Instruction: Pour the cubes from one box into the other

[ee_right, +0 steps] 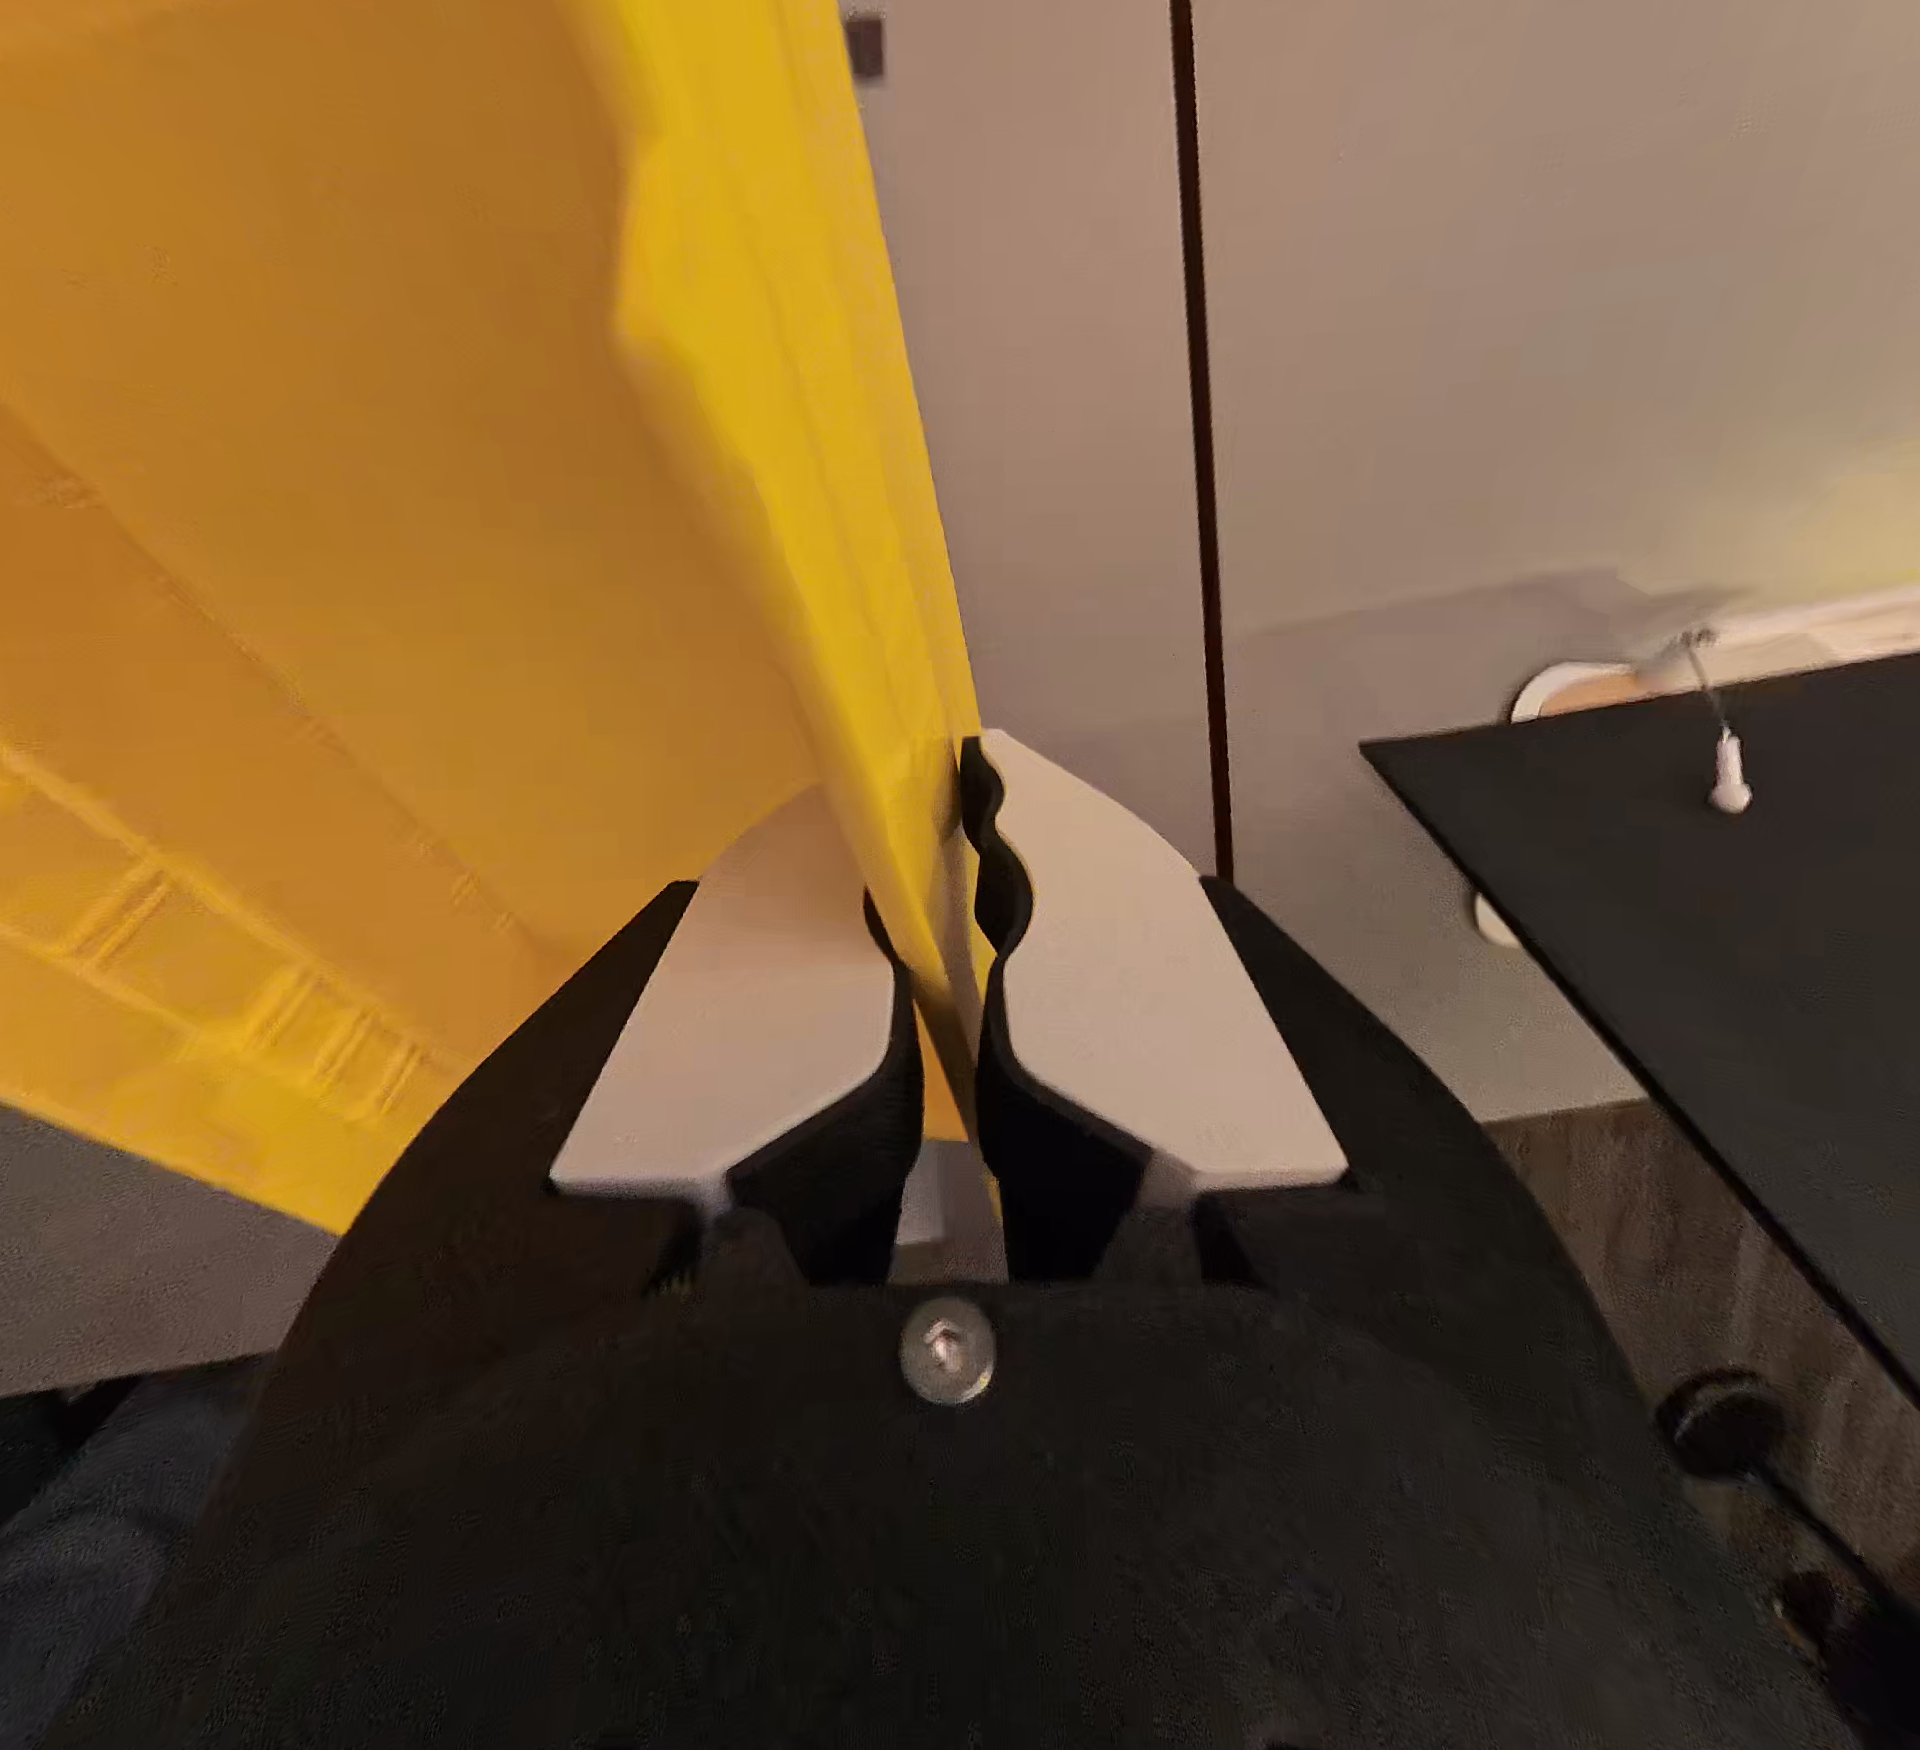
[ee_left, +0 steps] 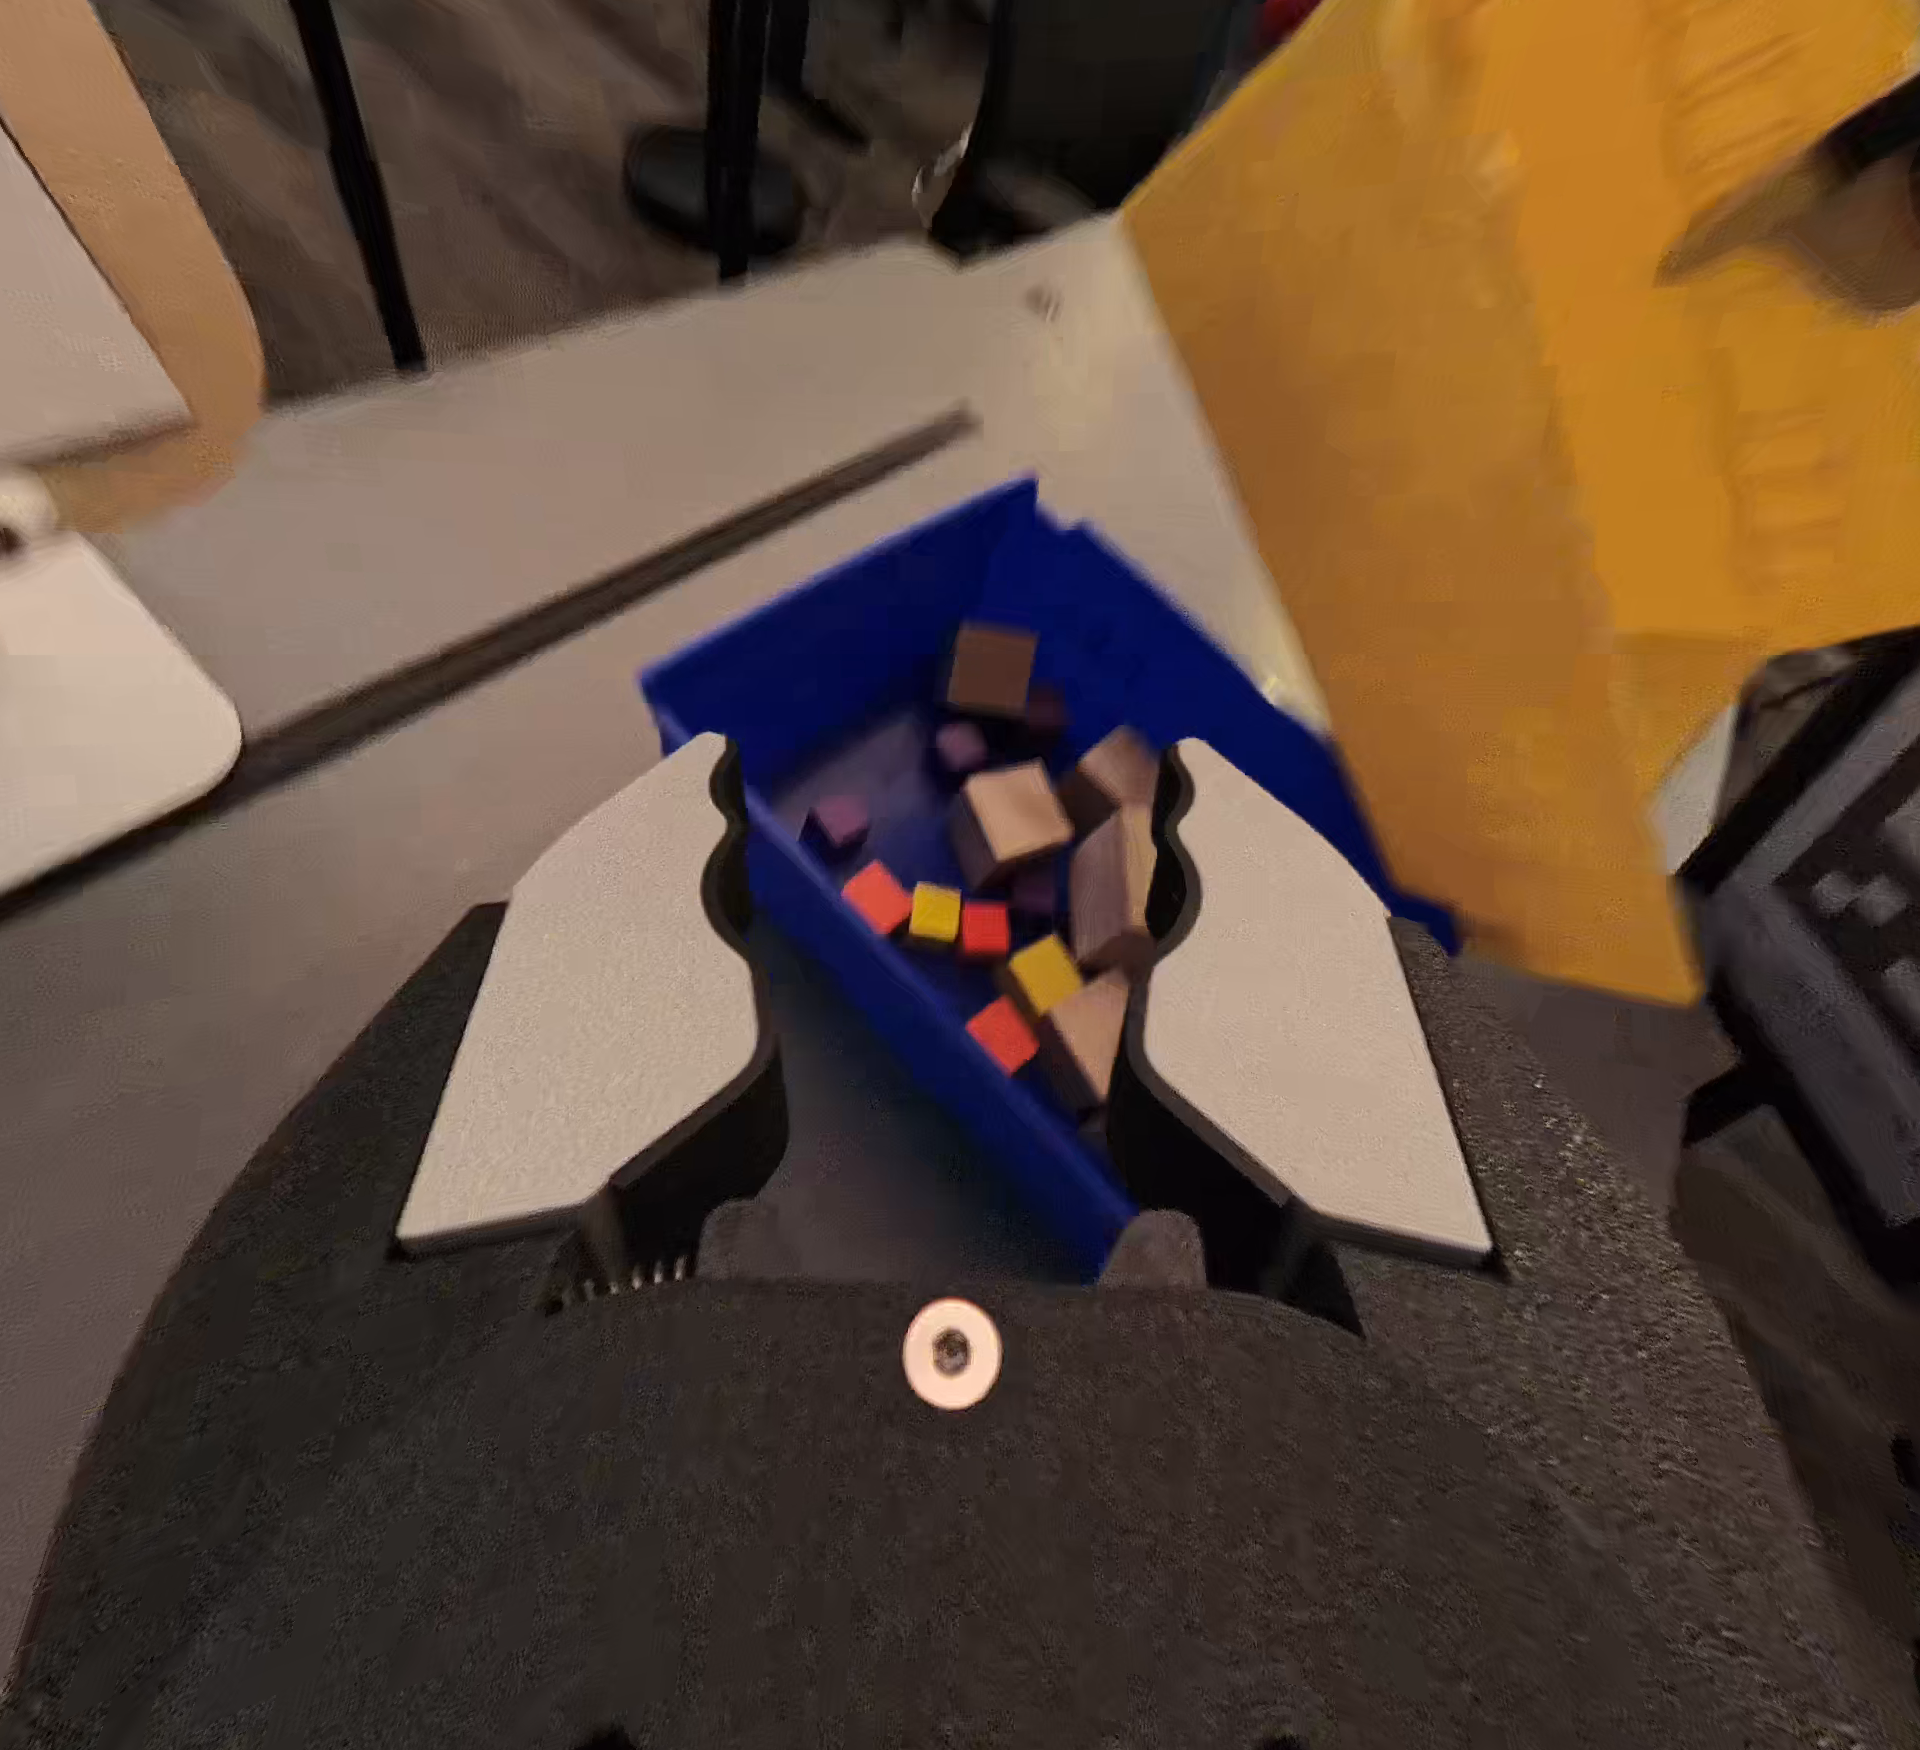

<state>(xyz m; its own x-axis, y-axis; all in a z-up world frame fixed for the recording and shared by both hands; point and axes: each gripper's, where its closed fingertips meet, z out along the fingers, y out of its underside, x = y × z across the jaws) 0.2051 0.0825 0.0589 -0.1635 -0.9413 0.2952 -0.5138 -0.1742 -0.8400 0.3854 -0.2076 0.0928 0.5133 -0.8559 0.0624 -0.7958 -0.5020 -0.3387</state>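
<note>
Cubes (ee_left: 1013, 879) lie loose in the blue box (ee_left: 831, 661), which is where we find the task's contents at this moment: red, yellow, purple and plain wooden pieces of mixed sizes, gathered toward the near end of the box floor.

We note the left hand-held gripper (ee_left: 951, 765) poised over the near end of that box with its jaws spread wide; one finger sits outside the box's left wall, the other over the cubes. We cannot confirm contact with the box, and it holds nothing.

We note the right hand-held gripper (ee_right: 951, 853) pinched nearly closed on the thin edge of the yellow box (ee_right: 364, 505). In the right wrist view the yellow box fills the left side, tilted steeply. In the left wrist view the same yellow box (ee_left: 1507, 401) hangs raised and tipped just beside and above the blue box's right side; the picture is blurred there.

The blue box rests on the pale table (ee_left: 499, 505), which is crossed by a dark seam. A black board (ee_right: 1714, 921) appears to the right in the right wrist view. Dark stand legs (ee_left: 332, 100) rise beyond the table's far edge.
</note>
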